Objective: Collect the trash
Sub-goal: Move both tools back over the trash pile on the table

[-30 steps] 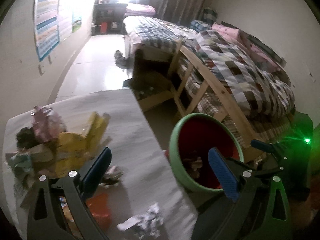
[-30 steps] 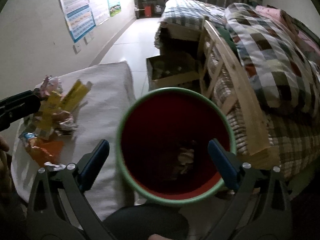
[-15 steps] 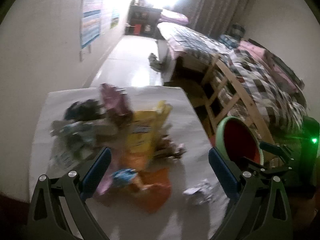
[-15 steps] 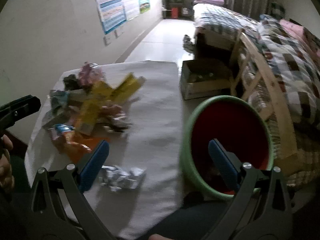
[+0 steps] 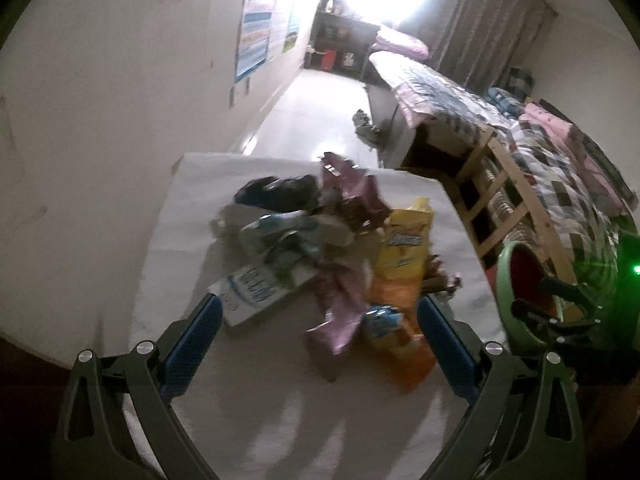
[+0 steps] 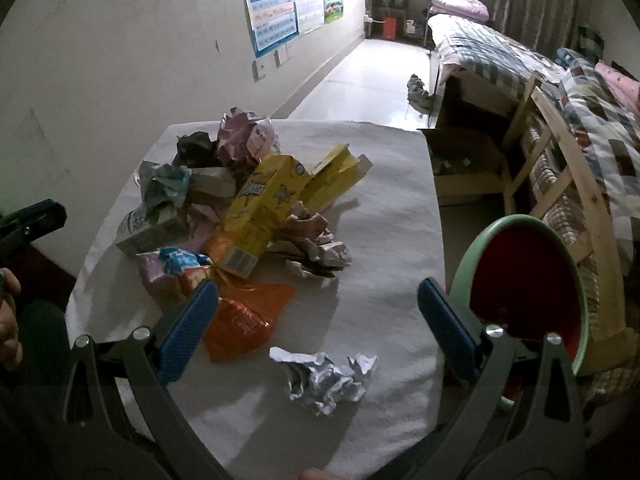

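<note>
A pile of trash lies on the white-covered table [image 6: 384, 184]: a yellow carton [image 6: 260, 208], pink wrappers [image 6: 244, 140], an orange bag [image 6: 244, 312] and a crumpled foil ball [image 6: 328, 376] nearest me. The same pile shows in the left wrist view with the yellow packet [image 5: 404, 248] and a white box [image 5: 256, 292]. A green bin with red inside [image 6: 524, 288] stands off the table's right edge. My right gripper [image 6: 318, 320] is open and empty above the foil ball. My left gripper [image 5: 318, 332] is open and empty before the pile.
A wooden bed frame with a checked quilt [image 6: 592, 128] runs along the right. A cardboard box [image 6: 464, 164] sits on the floor beyond the table. A wall with posters [image 6: 276, 4] is on the left. The right gripper shows beside the bin in the left wrist view [image 5: 556, 304].
Both grippers have swung left from the bin to over the table; the trash pile is now centred in the left view and the foil ball lies between the right fingers. Both stayed open.
</note>
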`<state>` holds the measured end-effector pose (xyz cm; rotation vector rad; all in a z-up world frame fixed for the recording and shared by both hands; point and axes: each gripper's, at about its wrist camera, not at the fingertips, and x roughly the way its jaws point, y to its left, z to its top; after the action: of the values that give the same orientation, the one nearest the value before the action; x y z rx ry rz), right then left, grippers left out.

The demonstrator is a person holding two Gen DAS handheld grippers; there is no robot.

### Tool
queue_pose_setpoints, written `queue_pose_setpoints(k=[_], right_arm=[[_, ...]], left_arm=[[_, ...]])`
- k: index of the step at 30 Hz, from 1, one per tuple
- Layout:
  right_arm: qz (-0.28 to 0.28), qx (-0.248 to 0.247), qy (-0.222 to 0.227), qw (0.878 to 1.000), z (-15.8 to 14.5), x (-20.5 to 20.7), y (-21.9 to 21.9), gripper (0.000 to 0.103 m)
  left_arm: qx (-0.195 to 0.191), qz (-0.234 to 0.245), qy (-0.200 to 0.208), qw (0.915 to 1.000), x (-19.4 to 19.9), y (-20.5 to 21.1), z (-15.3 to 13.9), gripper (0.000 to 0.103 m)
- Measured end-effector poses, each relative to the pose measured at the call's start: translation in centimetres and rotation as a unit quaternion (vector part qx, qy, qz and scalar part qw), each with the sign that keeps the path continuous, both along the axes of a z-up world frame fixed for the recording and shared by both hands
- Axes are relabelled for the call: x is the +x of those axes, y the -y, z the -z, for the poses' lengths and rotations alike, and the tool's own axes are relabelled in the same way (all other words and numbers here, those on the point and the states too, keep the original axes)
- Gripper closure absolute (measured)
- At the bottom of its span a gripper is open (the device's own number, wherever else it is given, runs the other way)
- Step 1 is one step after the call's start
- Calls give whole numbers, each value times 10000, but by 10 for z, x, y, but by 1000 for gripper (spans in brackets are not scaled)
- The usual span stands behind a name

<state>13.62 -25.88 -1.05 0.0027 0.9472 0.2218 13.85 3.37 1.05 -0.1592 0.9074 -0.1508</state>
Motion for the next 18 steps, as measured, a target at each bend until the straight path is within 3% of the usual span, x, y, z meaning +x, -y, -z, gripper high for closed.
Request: queue_pose_setpoints(k=[8,18], right_arm=[[-7,-99,-142,9998,13,16,0,5],[-77,-206,-553,9982,52,54,7,5]], left_arm=[[220,180,-297,9992,16,-7,21,10],[881,620,-825,9908,53,-6,69,10]])
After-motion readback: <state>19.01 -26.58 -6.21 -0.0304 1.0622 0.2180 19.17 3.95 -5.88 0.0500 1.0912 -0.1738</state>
